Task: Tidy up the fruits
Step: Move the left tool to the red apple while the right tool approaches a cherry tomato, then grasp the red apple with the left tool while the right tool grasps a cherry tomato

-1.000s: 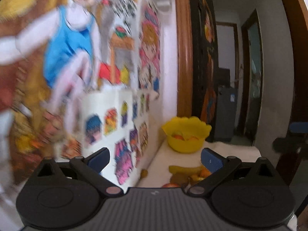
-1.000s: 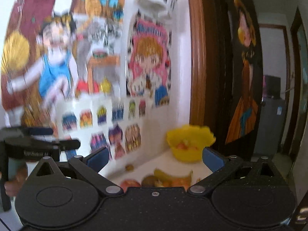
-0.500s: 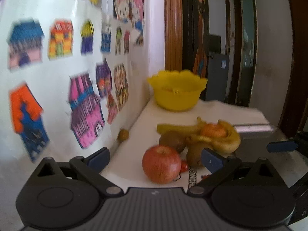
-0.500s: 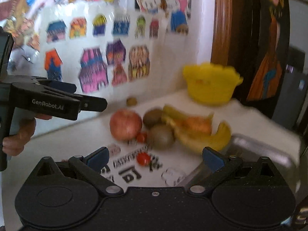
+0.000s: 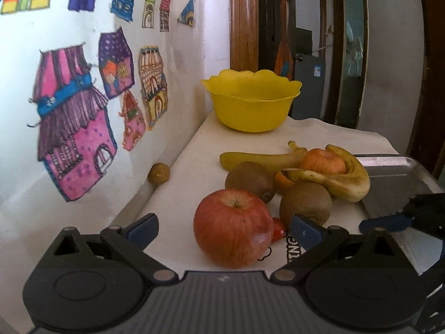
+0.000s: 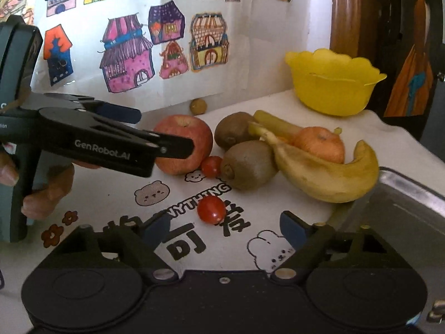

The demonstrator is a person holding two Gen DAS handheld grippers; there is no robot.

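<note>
Your left gripper stood wide, with the red apple sitting between its blue pads but not yet pinched; a gap showed on the left side, while the right pad looked close to the skin. Just past the apple, off your right fingertip, lay a cherry tomato tucked against it, and beyond that two kiwis and the bananas curled around an orange. The yellow bowl stood well ahead, at the far end of the cloth, and looked empty from that angle.

Your right gripper was closing, with nothing pressed between its jaws; the loose cherry tomato lay just ahead of the fingertips, roughly centred in the gap. A steel tray sat off to its right.

The apple was likely the firm, fairly heavy one: smooth, waxy skin that could slip, so you would have wanted the pads across its widest middle, square on, not up near the stem. The tomato was the opposite, I'd judge: light, round, apt to roll and easy to burst, so a gentle close at its middle would have suited. The kiwis seemed fuzzy and grippy but soft, the bananas bruisable and best taken mid-length. A small brown fruit sat far left against the wall.
</note>
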